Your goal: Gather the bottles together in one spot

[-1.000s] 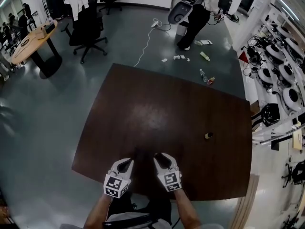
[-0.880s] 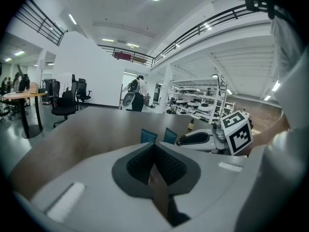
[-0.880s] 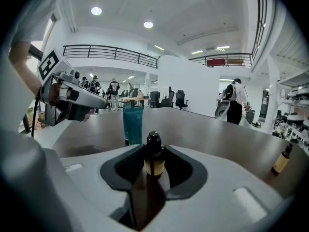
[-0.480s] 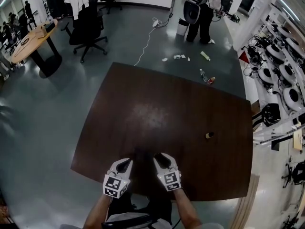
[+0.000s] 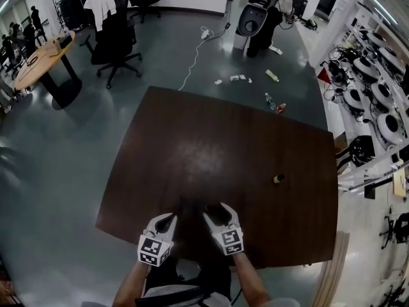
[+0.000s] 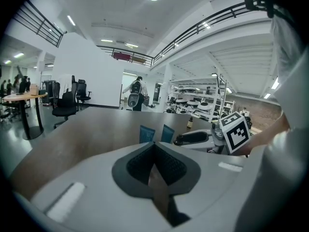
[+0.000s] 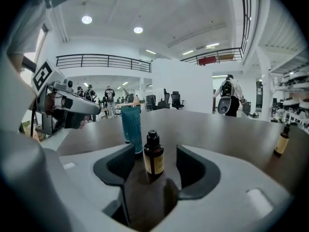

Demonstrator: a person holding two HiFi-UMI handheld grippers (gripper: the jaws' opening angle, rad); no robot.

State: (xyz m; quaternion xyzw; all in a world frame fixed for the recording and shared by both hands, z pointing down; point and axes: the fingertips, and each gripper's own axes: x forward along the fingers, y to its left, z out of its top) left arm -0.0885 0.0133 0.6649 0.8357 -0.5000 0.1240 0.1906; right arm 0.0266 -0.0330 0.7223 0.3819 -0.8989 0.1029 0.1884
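Note:
A small brown bottle (image 7: 153,159) with a yellow label stands upright on the dark table (image 5: 223,139). It is between the jaws of my right gripper (image 7: 154,151), which have just been opening; the pads stand clear of it. Two teal tubes (image 7: 132,128) stand just beyond it, to the left, and their tops (image 6: 147,133) show past my left gripper (image 6: 154,145), whose jaws meet at the tips with nothing in them. Another brown bottle (image 5: 278,178) stands alone toward the table's right side. Both grippers (image 5: 171,217) (image 5: 216,212) hover near the table's front edge.
The table's front edge runs just under both grippers. On the grey floor beyond the table are office chairs (image 5: 115,40), a round wooden table (image 5: 41,59), a white cable (image 5: 195,56) and scattered litter (image 5: 271,75). A person (image 5: 265,5) stands at the back. Equipment racks (image 5: 377,101) line the right.
The right gripper's jaws have spread wider around the brown bottle. The person at the back has shifted. Both grippers stay where they were.

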